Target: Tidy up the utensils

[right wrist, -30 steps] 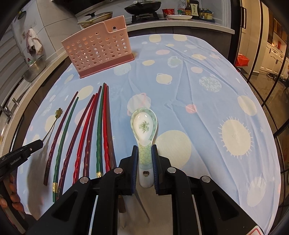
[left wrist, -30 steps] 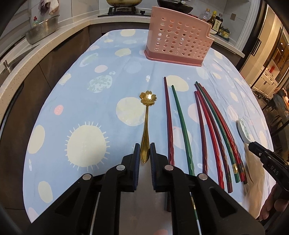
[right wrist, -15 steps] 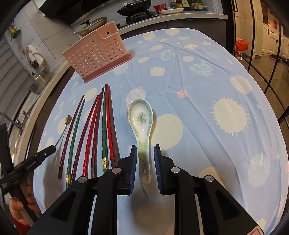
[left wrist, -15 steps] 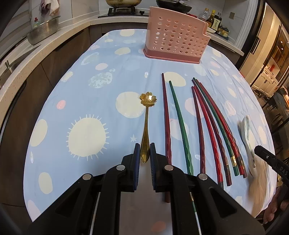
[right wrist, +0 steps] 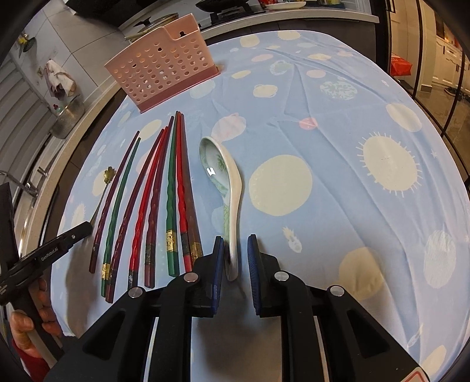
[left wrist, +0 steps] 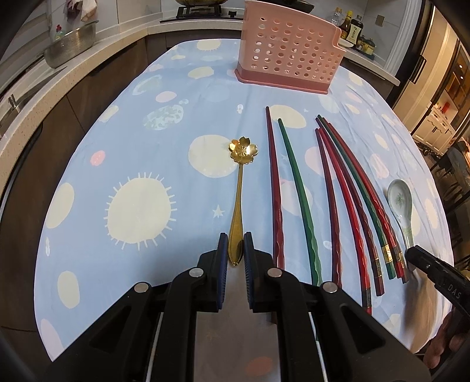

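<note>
A gold flower-headed spoon (left wrist: 238, 199) lies on the blue tablecloth; my left gripper (left wrist: 235, 249) is shut on its handle end. Several red, maroon and green chopsticks (left wrist: 346, 199) lie in a row to its right. A white ceramic spoon (right wrist: 227, 191) with a green pattern lies tipped on its side right of the chopsticks (right wrist: 173, 188). My right gripper (right wrist: 235, 252) is open, its jaws either side of that spoon's handle. The pink perforated utensil holder (left wrist: 286, 60) stands at the far end of the table; it also shows in the right wrist view (right wrist: 164, 73).
A metal colander (left wrist: 72, 44) sits on the counter at left, with a sink tap nearby. A stove with pans and sauce bottles (left wrist: 351, 28) are behind the holder. The table edge runs close under both grippers.
My right gripper has opened; the ceramic spoon has rolled from flat onto its side. The left gripper stays closed on the gold spoon and has pulled back slightly.
</note>
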Demonstrator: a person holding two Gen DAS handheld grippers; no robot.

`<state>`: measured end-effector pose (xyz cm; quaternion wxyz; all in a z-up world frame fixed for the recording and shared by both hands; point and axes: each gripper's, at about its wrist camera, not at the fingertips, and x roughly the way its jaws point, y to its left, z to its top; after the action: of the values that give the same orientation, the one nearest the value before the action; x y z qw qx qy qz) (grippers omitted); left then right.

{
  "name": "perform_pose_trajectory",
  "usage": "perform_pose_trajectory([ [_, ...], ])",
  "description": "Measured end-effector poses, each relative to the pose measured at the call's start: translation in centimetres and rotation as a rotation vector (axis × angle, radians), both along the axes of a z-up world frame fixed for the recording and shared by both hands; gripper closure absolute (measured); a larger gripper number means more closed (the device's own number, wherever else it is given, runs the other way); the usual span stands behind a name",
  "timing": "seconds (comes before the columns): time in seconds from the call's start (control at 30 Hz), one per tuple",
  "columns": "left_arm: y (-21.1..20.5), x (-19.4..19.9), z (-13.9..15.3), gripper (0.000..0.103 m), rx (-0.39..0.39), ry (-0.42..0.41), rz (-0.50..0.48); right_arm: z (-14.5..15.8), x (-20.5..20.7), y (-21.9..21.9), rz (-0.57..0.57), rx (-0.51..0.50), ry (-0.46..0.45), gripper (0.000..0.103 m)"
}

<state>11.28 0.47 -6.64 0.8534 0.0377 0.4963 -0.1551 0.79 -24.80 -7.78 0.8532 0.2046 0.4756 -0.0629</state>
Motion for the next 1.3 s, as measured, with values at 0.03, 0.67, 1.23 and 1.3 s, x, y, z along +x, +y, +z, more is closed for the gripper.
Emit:
perform_pose_trajectory([
  [0.03, 0.0, 0.0, -0.1, 0.093, 0.002, 0.002, 0.000, 0.0, 0.0, 0.3, 0.006, -0.023, -0.001, 0.087],
  [0.67, 0.9, -0.2, 4.7, 0.094, -0.045, -0.115, -0.004, 5.7, 0.6, -0.4, 0.001, -0.105, -0.123, 0.096],
  [1.23, -0.9, 4.0, 9.8, 0.102, -0.024, -0.242, -0.018, 10.1, 5.1, -1.4, 0.043, -0.132, -0.247, 0.097],
  [1.3, -1.2, 4.6, 10.9, 0.102, -0.022, -0.259, -0.023, 11.0, 6.1, -1.6, 0.051, -0.145, -0.269, 0.097],
])
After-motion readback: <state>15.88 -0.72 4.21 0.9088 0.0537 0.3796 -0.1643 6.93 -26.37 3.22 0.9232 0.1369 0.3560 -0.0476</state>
